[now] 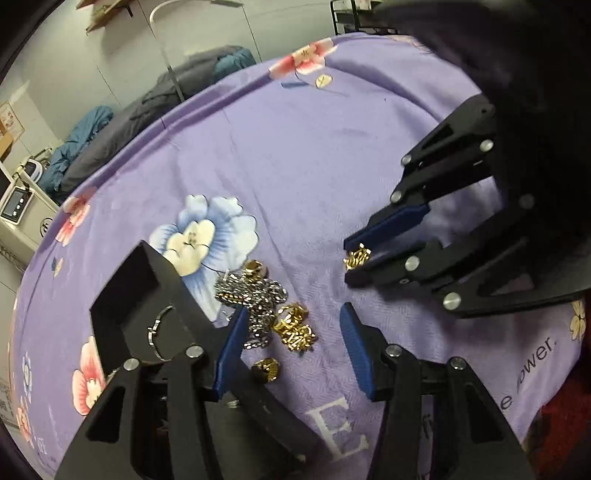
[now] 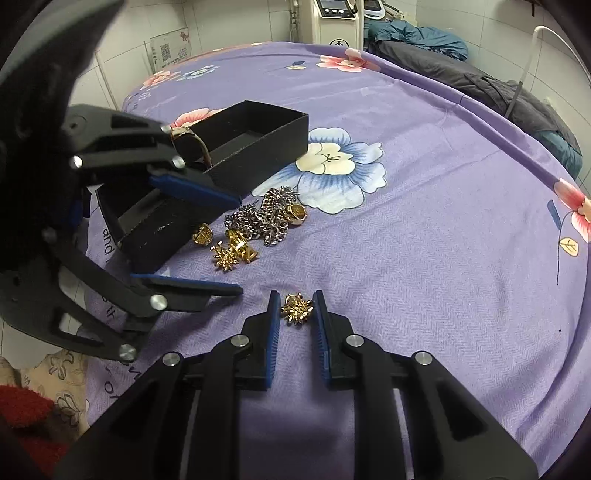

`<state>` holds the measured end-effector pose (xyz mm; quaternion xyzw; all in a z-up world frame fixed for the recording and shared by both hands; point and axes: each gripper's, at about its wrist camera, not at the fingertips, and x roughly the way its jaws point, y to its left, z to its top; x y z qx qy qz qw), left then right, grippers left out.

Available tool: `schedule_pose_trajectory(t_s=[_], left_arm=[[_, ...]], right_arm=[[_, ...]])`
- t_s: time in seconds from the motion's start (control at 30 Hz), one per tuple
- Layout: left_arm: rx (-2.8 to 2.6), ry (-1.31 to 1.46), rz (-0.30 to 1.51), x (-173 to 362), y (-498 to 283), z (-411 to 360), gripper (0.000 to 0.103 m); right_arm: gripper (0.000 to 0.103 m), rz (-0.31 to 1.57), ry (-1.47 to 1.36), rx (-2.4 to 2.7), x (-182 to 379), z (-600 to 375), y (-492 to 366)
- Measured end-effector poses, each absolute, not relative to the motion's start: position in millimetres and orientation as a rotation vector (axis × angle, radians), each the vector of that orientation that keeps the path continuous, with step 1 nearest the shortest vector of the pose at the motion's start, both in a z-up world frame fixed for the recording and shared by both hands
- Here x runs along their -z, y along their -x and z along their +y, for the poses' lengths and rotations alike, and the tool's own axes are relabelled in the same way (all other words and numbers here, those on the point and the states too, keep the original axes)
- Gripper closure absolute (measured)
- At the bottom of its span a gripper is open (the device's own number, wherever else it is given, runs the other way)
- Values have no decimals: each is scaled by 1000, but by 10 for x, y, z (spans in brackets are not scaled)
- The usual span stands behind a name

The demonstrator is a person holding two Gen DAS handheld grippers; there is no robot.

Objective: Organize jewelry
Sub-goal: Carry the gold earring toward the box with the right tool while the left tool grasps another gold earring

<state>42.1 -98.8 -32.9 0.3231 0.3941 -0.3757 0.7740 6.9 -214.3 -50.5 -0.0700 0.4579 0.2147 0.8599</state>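
A pile of jewelry lies on the purple floral cloth (image 2: 424, 258): a silver chain (image 2: 271, 218) (image 1: 255, 291), several gold pieces (image 2: 234, 251) (image 1: 293, 326) and a gold ring (image 2: 296, 212). A black open box (image 2: 255, 147) (image 1: 133, 295) stands beside the pile, with a bracelet at its rim (image 2: 188, 138). My right gripper (image 2: 295, 299) (image 1: 349, 260) is open, its pads on either side of a gold snowflake brooch (image 2: 296, 307) (image 1: 357, 256) on the cloth. My left gripper (image 1: 291, 321) (image 2: 236, 243) is open and empty, hovering over the pile next to the box.
Dark and blue bedding (image 2: 480, 81) lies along the bed's far edge. A white machine (image 2: 332, 22) stands by the tiled wall. A red cloth (image 2: 26, 417) lies at the near left corner.
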Motion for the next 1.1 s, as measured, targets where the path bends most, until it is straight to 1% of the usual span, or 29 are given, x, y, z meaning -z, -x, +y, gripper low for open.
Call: schedule_pose_trajectory(t_s=[0.07,0.1,0.2,0.43,0.77,0.93,1.1], left_arm=[[797,-698,858,355,-426,-1003,58],[797,-695,863,359,-422,-1008,66],[801,-650,902,392,-442,-1005,84],[774,-429,943,297,-503,-875,85],[699,-264,874,-72,-429,-585,85],[650,-201,841,-269,-428,-319,85],[571,-179,861,-250,-470,-47,85]], right_arm=[[85,965,138,-440,497,-2161,-57],[85,966,133,-437,495,-2172,-51],[85,975,99,-424,491,-2208,-41],[85,978,20,-384,467,-2243,21],[85,924,-29,-399,243,-2195,50],[85,869,-7,-482,6,-1947,4],[85,846,46,-559,-107,-1595,-89]])
